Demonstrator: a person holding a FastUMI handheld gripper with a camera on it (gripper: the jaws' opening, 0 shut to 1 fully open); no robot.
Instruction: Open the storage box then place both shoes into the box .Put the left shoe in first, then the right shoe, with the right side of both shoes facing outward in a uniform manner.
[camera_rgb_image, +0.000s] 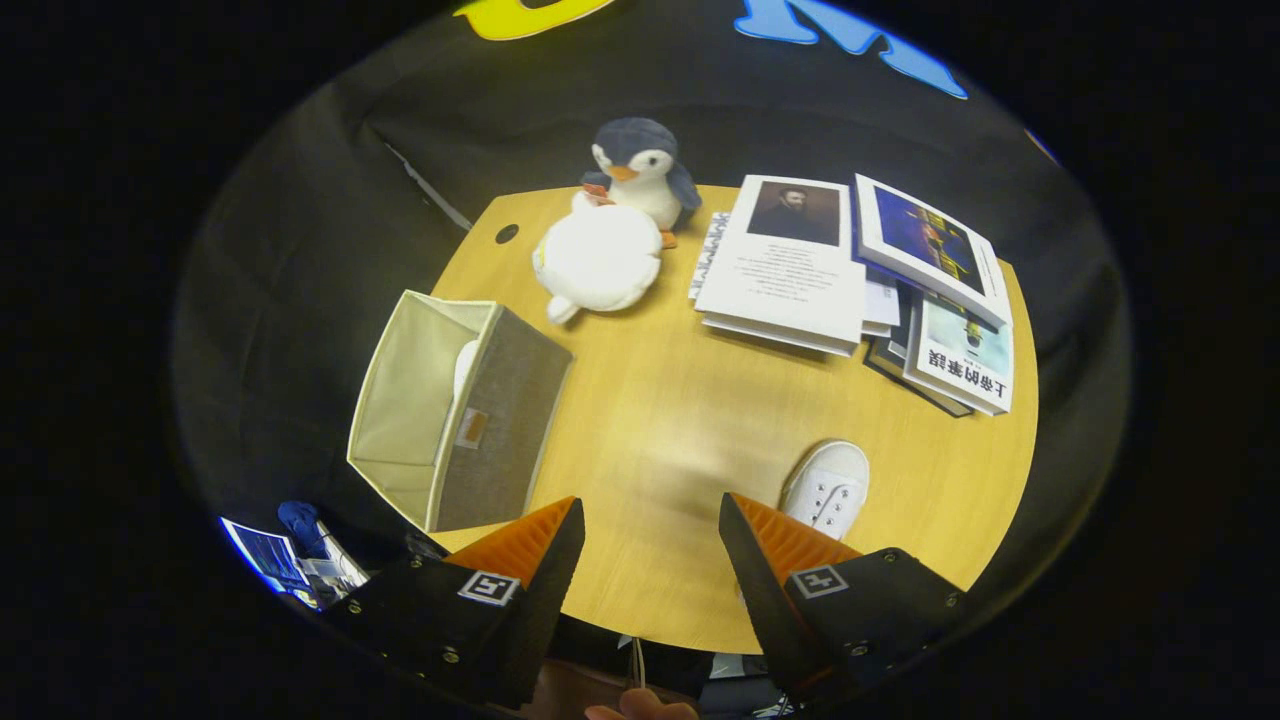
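Canvas on that white shoe (828, 487) looks soft and light, so you'd best pinch the stiffer heel rim or sidewall. It sits on the tabletop (660, 420) just beside your right finger. Tongs (650, 545) hang open, empty; the open box (455, 410) sits left.

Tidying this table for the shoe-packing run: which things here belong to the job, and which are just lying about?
For the job: open storage box, something white inside; white shoe; hand-held gripper, open, empty.

Lying about: penguin plush, white plush, books.
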